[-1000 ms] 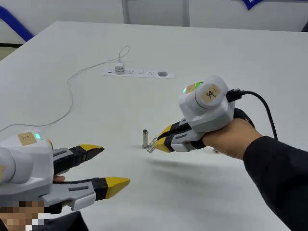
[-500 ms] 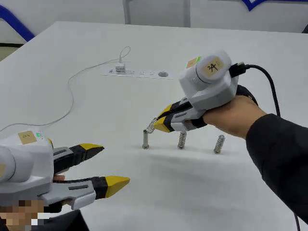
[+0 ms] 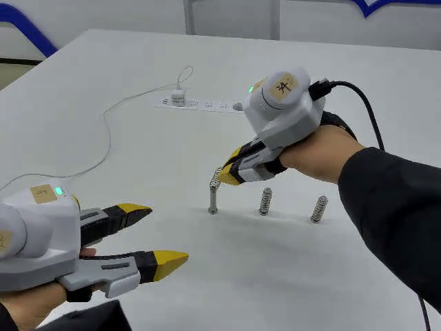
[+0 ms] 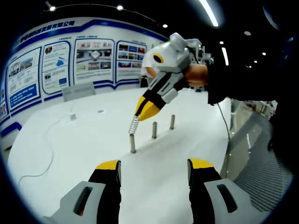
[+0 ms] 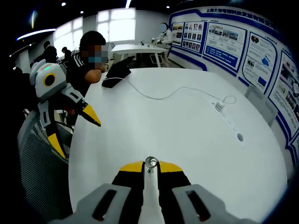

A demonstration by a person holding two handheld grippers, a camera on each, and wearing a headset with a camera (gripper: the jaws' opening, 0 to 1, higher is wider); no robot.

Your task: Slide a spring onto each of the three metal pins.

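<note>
The right gripper (image 3: 227, 176) is hanging over the middle of the white table (image 3: 138, 276), its yellow-tipped jaws pressed together and pinching the upper end of a small spring (image 3: 216, 178). The spring is slanting down out of the tips, and its lower end is meeting the top of a bare metal pin (image 3: 213, 201) that is standing upright there; whether it is already over the tip is too fine to tell. To that pin's right two more pins are standing in a row with it, the middle pin (image 3: 265, 201) and the end pin (image 3: 318, 208), each wearing a spring along its length. The row is sitting nearer the person's edge of the table than the power strip (image 3: 200, 105), which is lying toward the far edge with a thin white cable (image 3: 103, 131) trailing off to the left edge. The left gripper (image 3: 162, 234) is hovering by the near left corner, well apart from the pins, its jaws spread wide and gripping nothing.
</note>
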